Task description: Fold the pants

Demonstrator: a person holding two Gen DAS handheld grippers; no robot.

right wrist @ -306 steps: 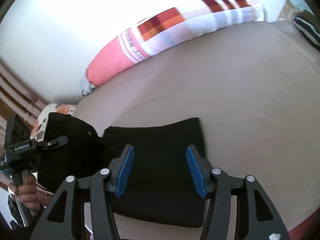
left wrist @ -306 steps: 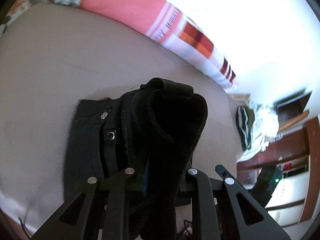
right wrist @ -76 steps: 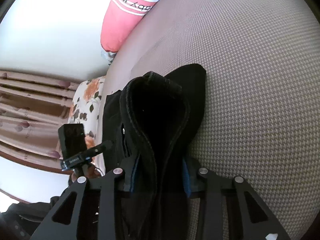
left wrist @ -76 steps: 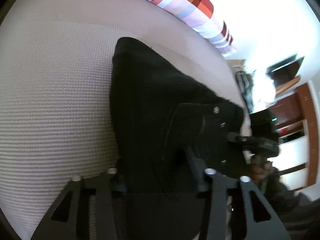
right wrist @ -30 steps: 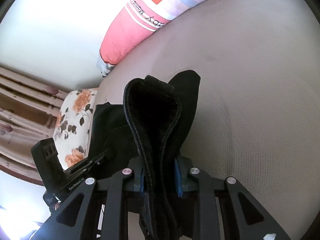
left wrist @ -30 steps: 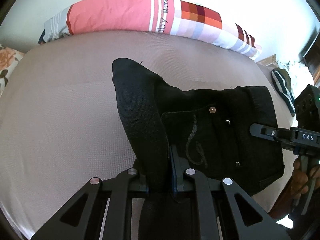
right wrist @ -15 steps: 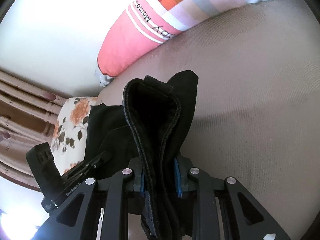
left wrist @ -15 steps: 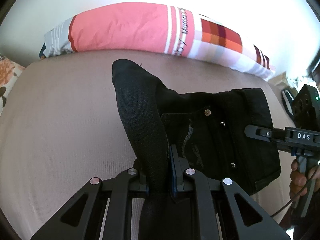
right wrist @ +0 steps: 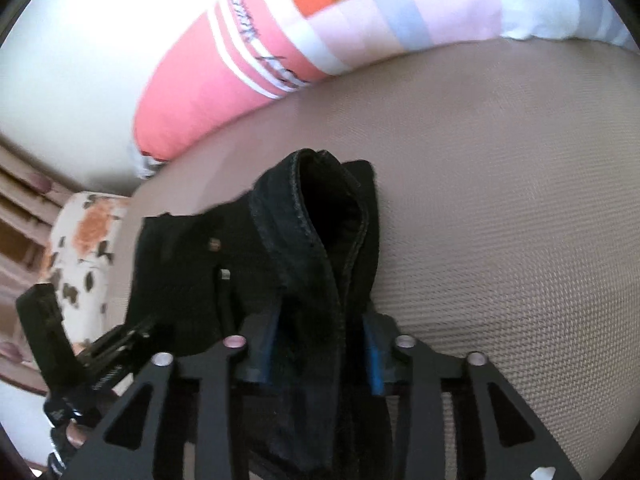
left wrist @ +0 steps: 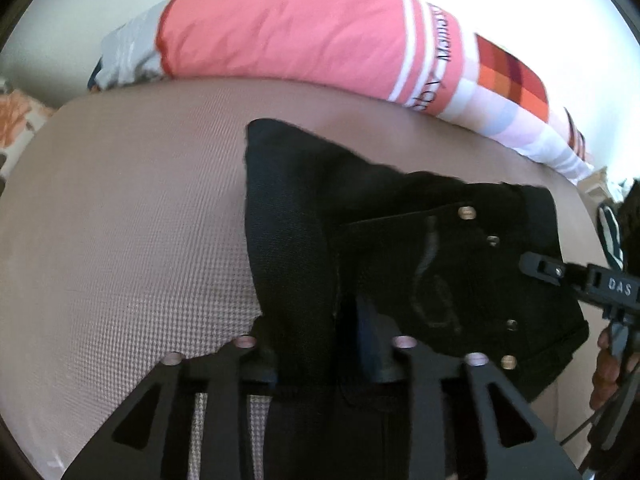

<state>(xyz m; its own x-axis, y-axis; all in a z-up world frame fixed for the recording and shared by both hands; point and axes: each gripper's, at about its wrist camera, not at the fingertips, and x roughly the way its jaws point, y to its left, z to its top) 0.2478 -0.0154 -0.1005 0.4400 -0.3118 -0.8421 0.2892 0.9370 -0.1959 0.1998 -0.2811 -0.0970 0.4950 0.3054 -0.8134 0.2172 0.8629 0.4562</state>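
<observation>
The folded black pants lie on the beige bed, rivets and back pocket facing up. My left gripper has fabric between its fingers, but the jaws now stand wider apart than the pinched fold. My right gripper holds the pants at the waistband edge, blue pads spread a little around the bunched cloth. The right gripper's body shows at the right edge of the left wrist view; the left gripper's body shows at lower left of the right wrist view.
A long pink, white and checked bolster pillow lies along the far side of the bed against the white wall. A floral pillow is at the bed's left end. A striped garment lies at the right.
Both grippers have moved toward the bolster with the pants. Both sets of jaws have widened since half a second ago, loosening on the fabric.
</observation>
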